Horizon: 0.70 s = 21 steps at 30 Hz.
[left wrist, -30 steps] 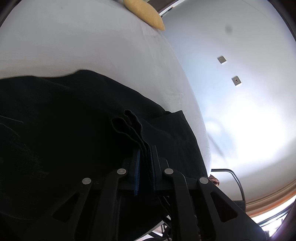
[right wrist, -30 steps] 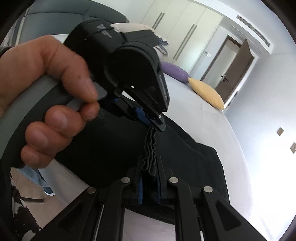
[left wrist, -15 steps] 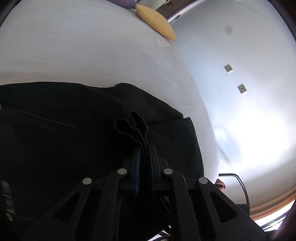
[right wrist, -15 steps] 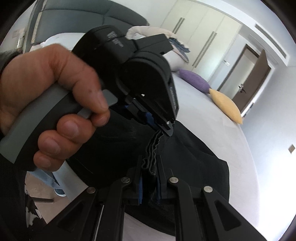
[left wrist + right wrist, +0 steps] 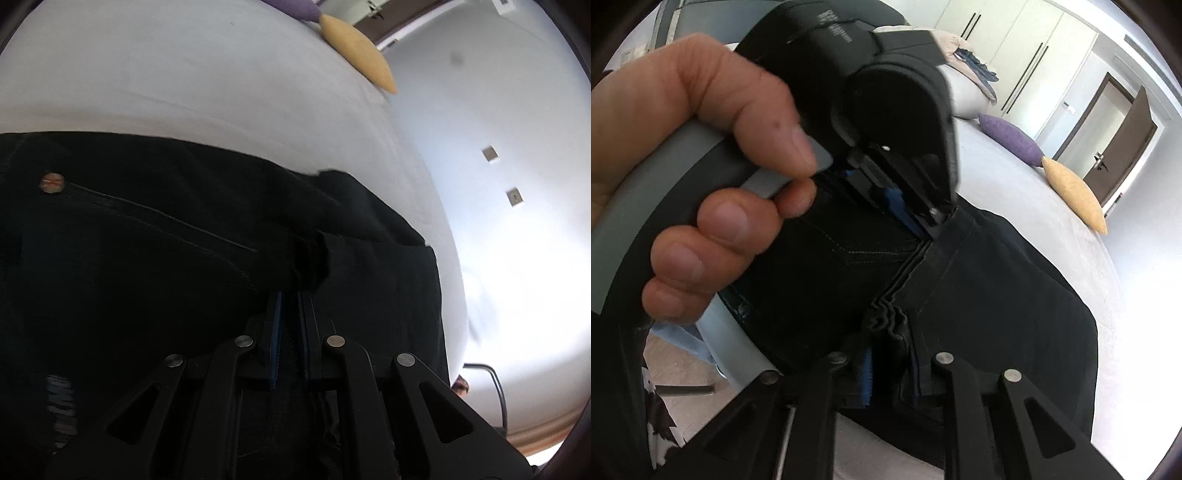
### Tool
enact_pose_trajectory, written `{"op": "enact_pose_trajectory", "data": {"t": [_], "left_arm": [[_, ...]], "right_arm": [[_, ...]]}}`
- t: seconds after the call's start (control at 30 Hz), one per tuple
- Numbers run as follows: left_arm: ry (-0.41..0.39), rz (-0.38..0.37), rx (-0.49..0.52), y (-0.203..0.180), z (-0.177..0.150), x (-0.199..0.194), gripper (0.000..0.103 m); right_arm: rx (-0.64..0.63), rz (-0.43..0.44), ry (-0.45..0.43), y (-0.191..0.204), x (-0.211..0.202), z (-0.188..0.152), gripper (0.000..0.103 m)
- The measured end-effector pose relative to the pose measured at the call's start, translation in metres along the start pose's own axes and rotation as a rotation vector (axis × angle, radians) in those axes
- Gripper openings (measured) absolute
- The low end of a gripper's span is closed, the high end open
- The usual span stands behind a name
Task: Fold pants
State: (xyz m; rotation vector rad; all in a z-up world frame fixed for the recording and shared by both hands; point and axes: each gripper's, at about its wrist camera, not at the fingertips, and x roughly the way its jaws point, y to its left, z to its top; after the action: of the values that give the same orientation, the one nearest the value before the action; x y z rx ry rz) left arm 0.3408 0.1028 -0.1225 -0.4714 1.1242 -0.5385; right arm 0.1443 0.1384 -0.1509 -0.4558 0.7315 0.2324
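Right gripper [image 5: 890,354] jaws just widened, pants [image 5: 979,295] hem loose between them, pads seemingly off cloth; left gripper [image 5: 290,314] clamped on bunched hem, now nearer waistband rivet [image 5: 51,182]; pants lie doubled on near edge of bed [image 5: 203,74]; cushions [image 5: 1071,188] far right.

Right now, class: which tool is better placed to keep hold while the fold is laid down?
Left. The left tool is clamped on the pants; the right tool has just been opening around the bunched hem.
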Motion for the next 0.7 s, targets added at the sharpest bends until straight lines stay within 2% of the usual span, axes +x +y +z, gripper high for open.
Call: {"op": "enact_pose_trajectory", "data": {"t": [0.03, 0.07, 0.1, 0.13, 0.2, 0.23, 0.27, 0.3, 0.33, 0.47, 0.57, 0.63, 0.7], "left_arm": [[-0.014, 0.023, -0.003, 0.0, 0.001, -0.004, 0.008], [-0.038, 0.056, 0.0, 0.0, 0.004, -0.012, 0.008], [-0.062, 0.078, 0.015, -0.002, 0.003, -0.02, 0.008], [-0.081, 0.094, 0.039, -0.007, 0.004, -0.026, 0.008], [-0.11, 0.135, 0.116, -0.031, -0.002, -0.033, 0.008], [-0.116, 0.16, 0.171, -0.046, -0.006, -0.034, 0.008], [-0.113, 0.18, 0.215, -0.059, -0.01, -0.033, 0.008], [-0.103, 0.207, 0.273, -0.073, -0.016, -0.027, 0.008], [-0.094, 0.224, 0.308, -0.084, -0.027, -0.02, 0.008], [-0.01, 0.307, 0.413, -0.101, -0.053, 0.018, 0.008], [-0.022, 0.337, 0.448, -0.101, -0.059, 0.027, 0.008], [0.0, 0.343, 0.458, -0.1, -0.055, 0.031, 0.008], [0.016, 0.341, 0.454, -0.098, -0.052, 0.032, 0.008]], "right_arm": [[0.026, 0.032, -0.002, -0.004, -0.003, 0.0, 0.039], [0.052, 0.068, -0.006, -0.008, -0.006, -0.001, 0.06], [0.082, 0.108, -0.02, -0.016, -0.013, -0.003, 0.066], [0.122, 0.161, -0.05, -0.025, -0.024, -0.008, 0.068], [0.181, 0.229, -0.073, -0.041, -0.036, -0.015, 0.068], [0.246, 0.293, -0.073, -0.058, -0.042, -0.023, 0.068], [0.303, 0.348, -0.068, -0.073, -0.045, -0.028, 0.063], [0.348, 0.386, -0.066, -0.086, -0.047, -0.032, 0.058], [0.42, 0.429, -0.065, -0.106, -0.049, -0.041, 0.047], [0.7, 0.531, -0.065, -0.188, -0.046, -0.082, 0.028], [0.841, 0.594, -0.057, -0.241, -0.032, -0.106, 0.024], [0.93, 0.621, -0.05, -0.273, -0.015, -0.122, 0.023], [1.008, 0.697, -0.03, -0.297, 0.01, -0.13, 0.022]]}}
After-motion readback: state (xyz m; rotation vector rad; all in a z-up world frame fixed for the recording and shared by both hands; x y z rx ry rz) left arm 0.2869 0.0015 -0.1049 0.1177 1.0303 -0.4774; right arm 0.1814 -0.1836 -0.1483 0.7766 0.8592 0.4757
